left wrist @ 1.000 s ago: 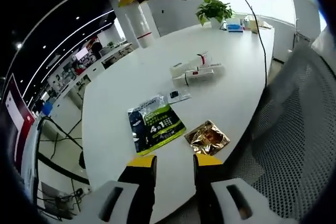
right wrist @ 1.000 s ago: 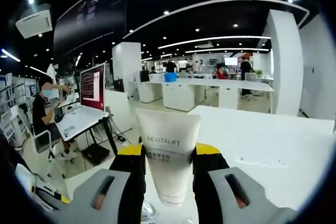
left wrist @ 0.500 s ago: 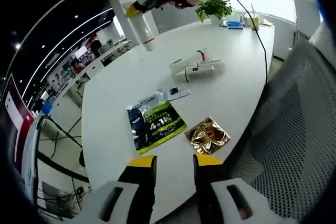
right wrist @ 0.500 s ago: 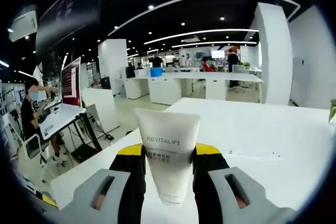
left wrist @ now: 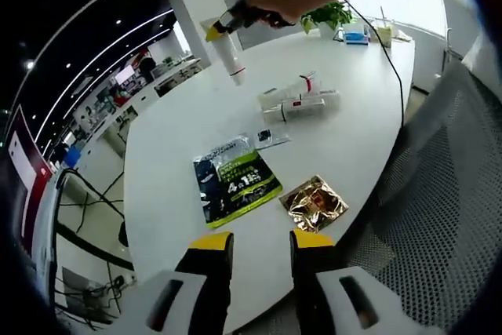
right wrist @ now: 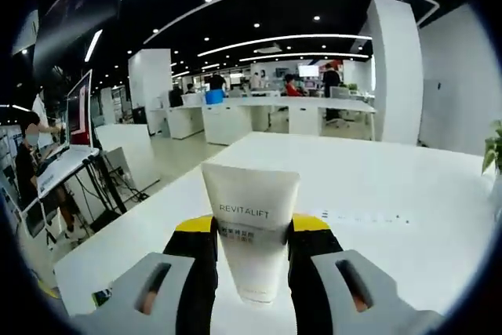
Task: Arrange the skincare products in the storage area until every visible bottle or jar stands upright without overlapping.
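My right gripper (right wrist: pixel 251 227) is shut on a white REVITALIFT tube (right wrist: pixel 251 194), held upright between its jaws above the white table (right wrist: pixel 376 194). In the left gripper view that same tube (left wrist: pixel 231 56) hangs red cap down from the right gripper (left wrist: pixel 223 25), which a person's hand holds over the far side of the table (left wrist: pixel 172 139). Three white tubes (left wrist: pixel 296 102) with red marks lie flat in a cluster at mid-table. My left gripper (left wrist: pixel 260 242) stands open over the near table edge, with nothing between its fingers.
A green and black sachet (left wrist: pixel 235 180), a gold foil packet (left wrist: pixel 315 202) and a small sachet (left wrist: pixel 272 138) lie flat on the table. A potted plant (left wrist: pixel 329 13) and small boxes (left wrist: pixel 353 33) stand at the far end. A mesh chair (left wrist: pixel 439 194) is at the right.
The right gripper has carried the tube lower and nearer the lying tubes in the left gripper view. The right gripper view has swung toward the table. The left gripper stays put.
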### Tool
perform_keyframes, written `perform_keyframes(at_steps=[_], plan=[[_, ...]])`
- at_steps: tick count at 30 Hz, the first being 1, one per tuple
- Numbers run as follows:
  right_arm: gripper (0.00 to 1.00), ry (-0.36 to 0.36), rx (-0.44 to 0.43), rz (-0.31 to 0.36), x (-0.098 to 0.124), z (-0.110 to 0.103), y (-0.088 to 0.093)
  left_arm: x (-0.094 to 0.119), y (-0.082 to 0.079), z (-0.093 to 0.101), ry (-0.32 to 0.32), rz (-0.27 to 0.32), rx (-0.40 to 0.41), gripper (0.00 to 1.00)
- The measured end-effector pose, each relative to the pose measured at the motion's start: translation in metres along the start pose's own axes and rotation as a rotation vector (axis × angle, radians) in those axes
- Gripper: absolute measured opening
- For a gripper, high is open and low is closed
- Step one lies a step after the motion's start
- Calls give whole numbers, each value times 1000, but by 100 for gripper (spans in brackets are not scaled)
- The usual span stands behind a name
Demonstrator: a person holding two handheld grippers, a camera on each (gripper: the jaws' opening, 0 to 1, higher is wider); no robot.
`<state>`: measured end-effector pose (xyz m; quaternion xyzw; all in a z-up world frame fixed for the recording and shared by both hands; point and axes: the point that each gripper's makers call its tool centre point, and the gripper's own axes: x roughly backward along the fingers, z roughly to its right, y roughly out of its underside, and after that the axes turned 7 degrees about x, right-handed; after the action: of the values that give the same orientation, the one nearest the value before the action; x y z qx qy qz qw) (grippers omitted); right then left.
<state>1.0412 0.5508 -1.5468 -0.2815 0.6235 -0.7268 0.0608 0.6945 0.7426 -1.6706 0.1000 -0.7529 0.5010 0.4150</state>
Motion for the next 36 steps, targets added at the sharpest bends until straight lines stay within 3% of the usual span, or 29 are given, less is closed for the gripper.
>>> perform_keyframes(at_steps=[8,22,36], plan=[[31,42,13,-28,-7,9,21,-1,1,-1,-1,-7,-1,30],[31,69,25,-33,-21,24,30,-2,4,-1,2,-20,4,30],[32,111,35,-25,-19,30,40,-3,4,0,7,-25,6,30]])
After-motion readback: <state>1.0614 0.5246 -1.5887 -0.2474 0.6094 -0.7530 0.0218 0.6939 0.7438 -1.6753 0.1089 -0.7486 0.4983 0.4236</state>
